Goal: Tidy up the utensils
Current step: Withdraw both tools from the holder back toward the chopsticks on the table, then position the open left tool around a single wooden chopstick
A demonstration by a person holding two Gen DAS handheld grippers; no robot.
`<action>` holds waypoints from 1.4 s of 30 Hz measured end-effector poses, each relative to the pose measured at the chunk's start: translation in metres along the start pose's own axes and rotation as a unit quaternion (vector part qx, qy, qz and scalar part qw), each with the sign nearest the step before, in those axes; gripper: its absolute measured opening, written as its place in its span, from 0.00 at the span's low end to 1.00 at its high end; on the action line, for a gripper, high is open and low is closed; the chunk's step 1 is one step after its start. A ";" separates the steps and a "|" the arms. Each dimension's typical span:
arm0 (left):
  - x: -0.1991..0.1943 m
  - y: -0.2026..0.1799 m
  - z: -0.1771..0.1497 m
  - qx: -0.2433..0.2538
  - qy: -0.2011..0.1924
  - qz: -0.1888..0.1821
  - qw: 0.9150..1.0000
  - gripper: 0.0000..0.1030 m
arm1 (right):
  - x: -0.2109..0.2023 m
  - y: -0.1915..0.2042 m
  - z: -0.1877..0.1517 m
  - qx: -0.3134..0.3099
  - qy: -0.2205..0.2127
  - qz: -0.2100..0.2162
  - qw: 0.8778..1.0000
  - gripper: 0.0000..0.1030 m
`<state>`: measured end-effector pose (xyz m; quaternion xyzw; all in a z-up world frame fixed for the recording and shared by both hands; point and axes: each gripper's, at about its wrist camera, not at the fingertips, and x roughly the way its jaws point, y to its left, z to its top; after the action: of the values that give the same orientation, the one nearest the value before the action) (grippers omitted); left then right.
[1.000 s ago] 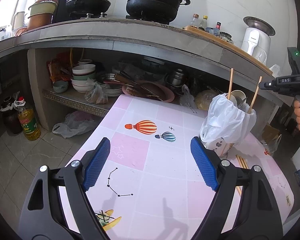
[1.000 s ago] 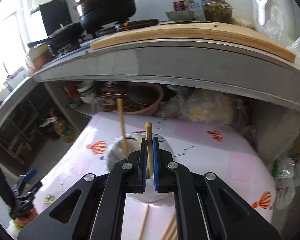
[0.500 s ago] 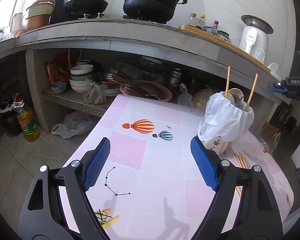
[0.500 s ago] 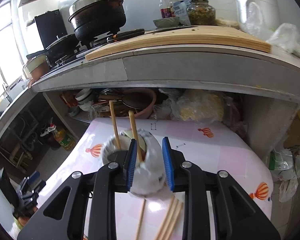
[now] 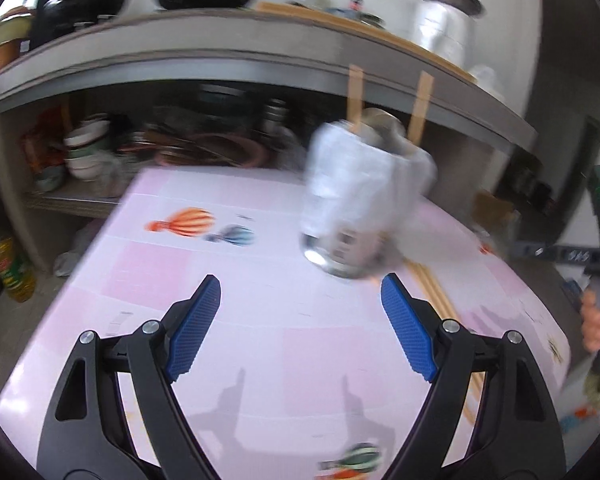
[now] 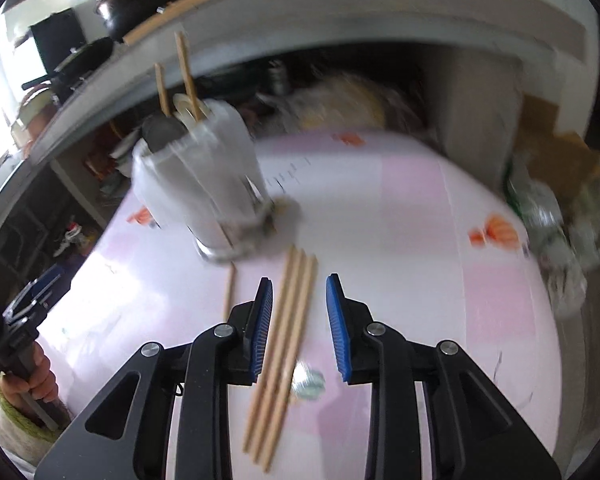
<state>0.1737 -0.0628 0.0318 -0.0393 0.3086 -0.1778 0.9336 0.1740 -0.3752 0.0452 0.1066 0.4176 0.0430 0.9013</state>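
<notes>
A metal utensil holder wrapped in a white plastic bag (image 6: 204, 188) stands on the pink table, with two wooden chopsticks (image 6: 186, 72) upright in it; it also shows in the left wrist view (image 5: 356, 196). Three chopsticks (image 6: 286, 344) lie side by side on the table, and a single one (image 6: 229, 292) lies to their left. My right gripper (image 6: 298, 320) is open and empty, hovering over the three loose chopsticks. My left gripper (image 5: 300, 328) is wide open and empty above the table, short of the holder. Both views are motion-blurred.
The pink patterned tablecloth (image 5: 180, 272) covers the table. Behind it runs a concrete counter (image 5: 220, 60) with pots on top and bowls on the shelf under it. Plastic bags and cardboard (image 6: 556, 200) sit past the table's right edge. An oil bottle (image 5: 8, 272) stands on the floor at left.
My right gripper let go of the chopstick, now upright in the holder, opened, pulled back and dropped over the loose chopsticks. My left gripper moved toward the holder, still open.
</notes>
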 end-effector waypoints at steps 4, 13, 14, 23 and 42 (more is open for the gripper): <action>0.031 -0.038 -0.008 0.023 0.042 -0.046 0.998 0.75 | 0.003 -0.013 -0.032 0.033 0.007 -0.006 0.999 0.27; 0.108 -0.095 -0.016 0.068 0.146 -0.058 0.985 0.45 | 0.004 -0.025 -0.063 0.048 0.006 -0.014 0.999 0.27; 0.116 -0.098 -0.016 0.069 0.155 -0.054 0.984 0.43 | 0.004 -0.026 -0.065 0.050 0.006 -0.011 0.999 0.27; 0.149 -0.113 -0.025 0.103 0.201 -0.010 0.974 0.19 | 0.004 -0.034 -0.071 0.061 0.002 -0.002 0.998 0.27; 0.112 -0.105 -0.046 0.112 0.228 0.017 0.967 0.09 | -0.003 -0.035 -0.079 0.069 -0.007 0.007 0.998 0.27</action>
<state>0.1974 -0.1993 -0.0487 0.1122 0.4924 -0.1999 0.8396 0.1114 -0.3977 -0.0100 0.1723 0.4128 0.0198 0.8941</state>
